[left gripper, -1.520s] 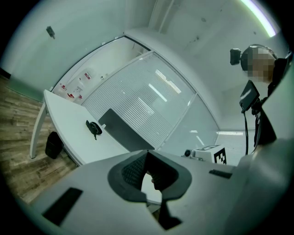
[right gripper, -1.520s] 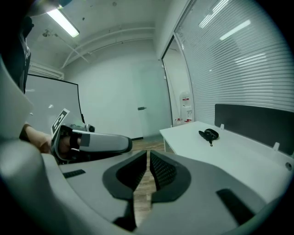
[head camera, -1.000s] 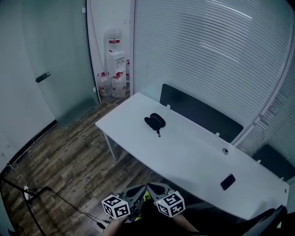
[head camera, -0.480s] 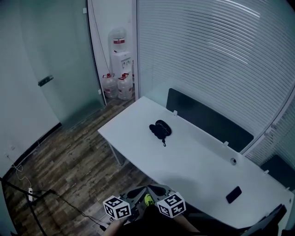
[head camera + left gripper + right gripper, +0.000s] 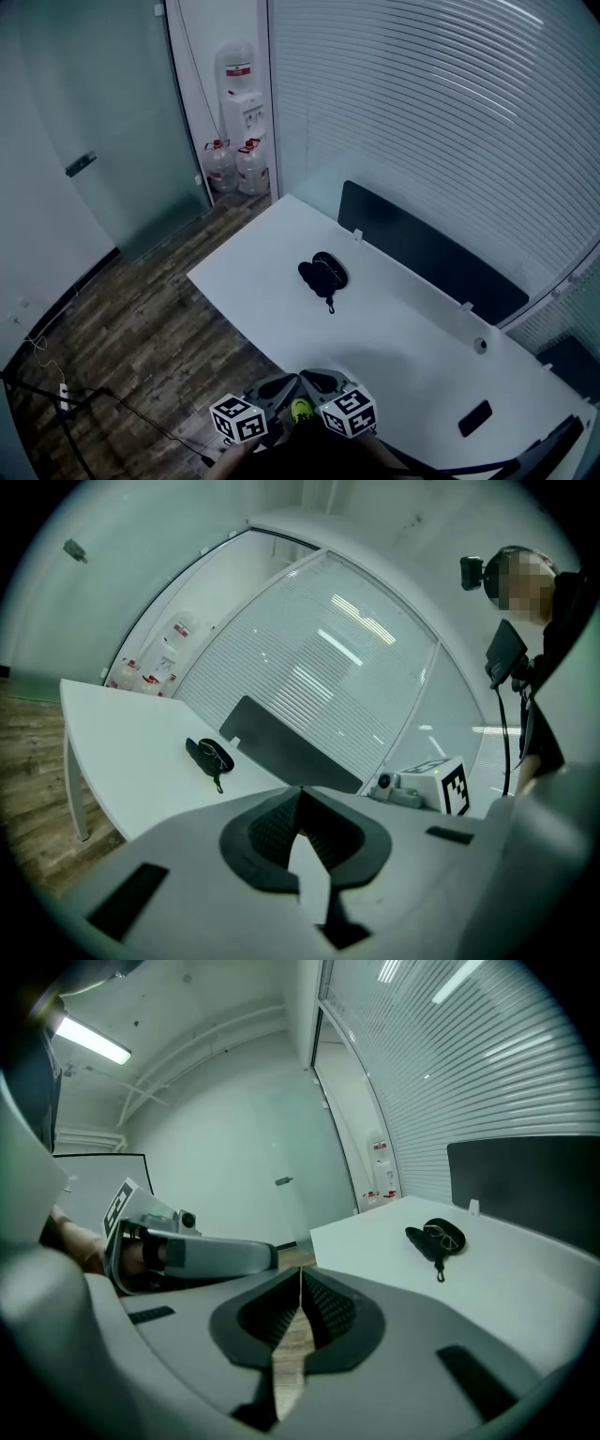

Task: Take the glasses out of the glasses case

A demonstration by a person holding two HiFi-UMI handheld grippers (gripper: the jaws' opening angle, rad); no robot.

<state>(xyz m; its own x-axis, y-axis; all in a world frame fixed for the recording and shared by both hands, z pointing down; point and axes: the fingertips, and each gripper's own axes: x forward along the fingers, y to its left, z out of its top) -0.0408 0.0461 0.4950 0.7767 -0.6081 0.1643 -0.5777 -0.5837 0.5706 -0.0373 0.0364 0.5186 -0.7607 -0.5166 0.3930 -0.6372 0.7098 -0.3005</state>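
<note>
A black glasses case [image 5: 322,274] lies open on the white table [image 5: 394,337], with glasses inside and a cord hanging from its near end. It also shows far ahead in the left gripper view [image 5: 210,757] and in the right gripper view [image 5: 436,1237]. My left gripper [image 5: 279,382] and right gripper [image 5: 321,378] are side by side at the bottom of the head view, short of the table's near edge and well away from the case. The left gripper's [image 5: 300,791] jaws meet with nothing between them. So do the right gripper's [image 5: 300,1274].
A black phone [image 5: 475,417] and a small round fitting [image 5: 480,345] are at the table's right end. A dark panel [image 5: 422,248] runs along the far edge. A water dispenser [image 5: 242,112] and bottles stand in the corner. Cables [image 5: 112,403] trail over the wooden floor.
Both grippers and the head have moved toward the table, whose near edge and corner now show closer to the grippers. The case has not moved on the table.
</note>
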